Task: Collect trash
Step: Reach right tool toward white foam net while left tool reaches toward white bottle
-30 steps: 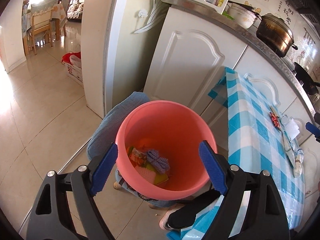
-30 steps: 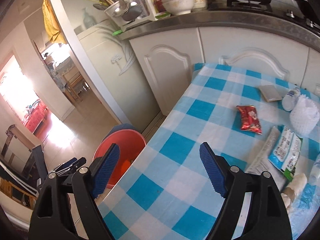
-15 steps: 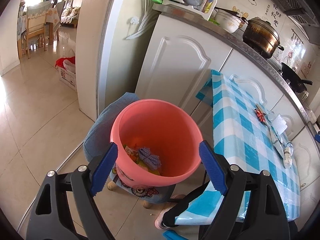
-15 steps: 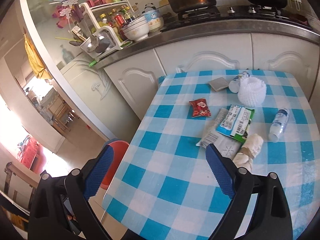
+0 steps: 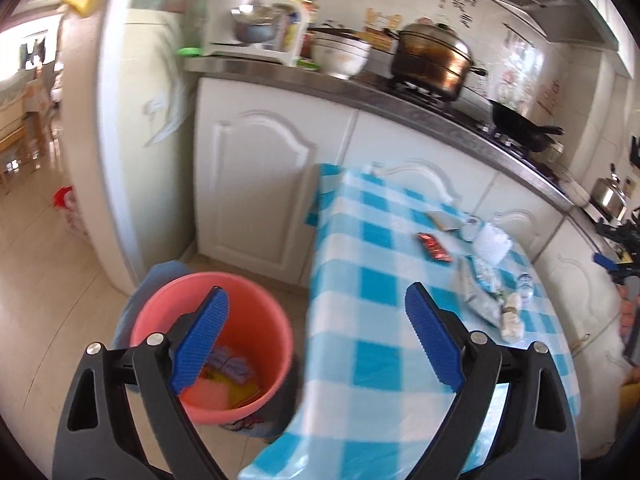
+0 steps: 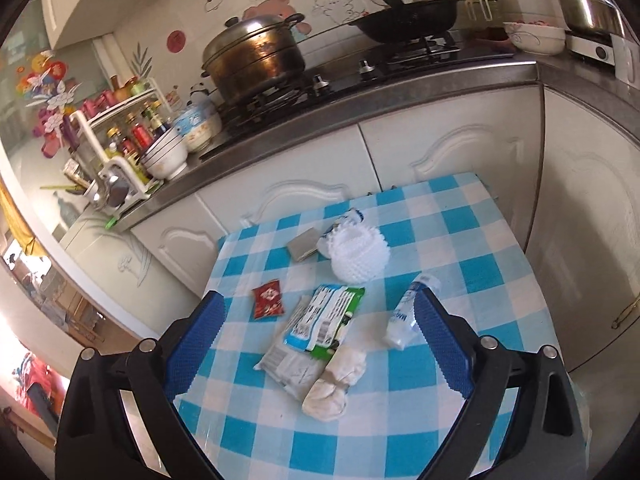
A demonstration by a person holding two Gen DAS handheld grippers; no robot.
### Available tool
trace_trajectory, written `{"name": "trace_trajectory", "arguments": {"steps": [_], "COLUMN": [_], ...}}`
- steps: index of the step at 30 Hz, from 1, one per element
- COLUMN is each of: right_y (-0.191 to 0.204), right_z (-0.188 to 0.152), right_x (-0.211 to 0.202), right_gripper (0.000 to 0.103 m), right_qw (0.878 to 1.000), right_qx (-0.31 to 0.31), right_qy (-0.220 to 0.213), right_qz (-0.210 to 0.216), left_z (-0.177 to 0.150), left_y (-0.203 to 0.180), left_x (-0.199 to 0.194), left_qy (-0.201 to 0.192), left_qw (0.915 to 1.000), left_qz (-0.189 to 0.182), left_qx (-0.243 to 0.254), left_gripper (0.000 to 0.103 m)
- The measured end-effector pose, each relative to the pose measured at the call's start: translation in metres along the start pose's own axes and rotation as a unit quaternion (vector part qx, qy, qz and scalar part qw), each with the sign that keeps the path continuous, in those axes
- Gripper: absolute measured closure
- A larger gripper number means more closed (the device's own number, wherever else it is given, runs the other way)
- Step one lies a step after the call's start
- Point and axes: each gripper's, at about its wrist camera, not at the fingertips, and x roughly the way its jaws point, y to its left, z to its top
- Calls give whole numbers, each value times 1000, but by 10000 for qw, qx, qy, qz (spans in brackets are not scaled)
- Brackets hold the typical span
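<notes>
Both grippers hang above the scene with their jaws spread wide and nothing between them: the right gripper [image 6: 318, 340] over the near half of the table [image 6: 472, 240], the left gripper [image 5: 316, 340] over the gap between the table edge and the pink bucket [image 5: 160, 308].

The trash lies in a cluster around the green-and-white wrapper [image 6: 326, 318]. Just left of it is the red sachet [image 6: 268, 301]; to its right, a little apart, lies the plastic bottle [image 6: 408, 316] on its side; touching its near end are the crumpled clear bag [image 6: 290, 364] and the paper wad [image 6: 336, 380]; beyond it sit the white foam net [image 6: 358, 254] and a grey card [image 6: 303, 244].

The step in hand looks like choosing and reaching for 1 piece. A sound way is to drop the right gripper straight onto the paper wad, since it stands proud of the cloth and gives the pads something to bite, and to close across its narrow width without pinching the tablecloth. The flat sachet would likely need an edge lifted first.

The left view is motion-blurred, so the bucket's contents read only as coloured scraps. Whether the bottle holds liquid is unclear, and a small white item behind the foam net is mostly hidden.
</notes>
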Motion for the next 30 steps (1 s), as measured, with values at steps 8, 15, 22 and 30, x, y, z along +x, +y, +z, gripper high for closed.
{"name": "trace_trajectory", "arguments": {"steps": [8,15,22,30], "right_y": [-40,-34,-20,-22], "right_z": [4,12,22,19], "right_x": [94,159,211,235], "right_gripper": [9,9,9,31], "right_qw": [9977,9908,9802,9758], "right_qx": [-9,-853,-1364,-1479], "right_qy": [680,1045,1416,1567], "right_qz": [-2,-51,-245,-365], "left_z": [55,87,97,101], "left_y": [-100,-183,-231,-258], "left_x": [94,188,255,304], "left_qy": [527,953,1210,1439], "left_qw": [9912,9749,9609,9474], "left_qz": [-1010,-1739,-2125,-2393], "left_qx": [670,1009,1303,1567], "left_gripper": [12,12,12,12]}}
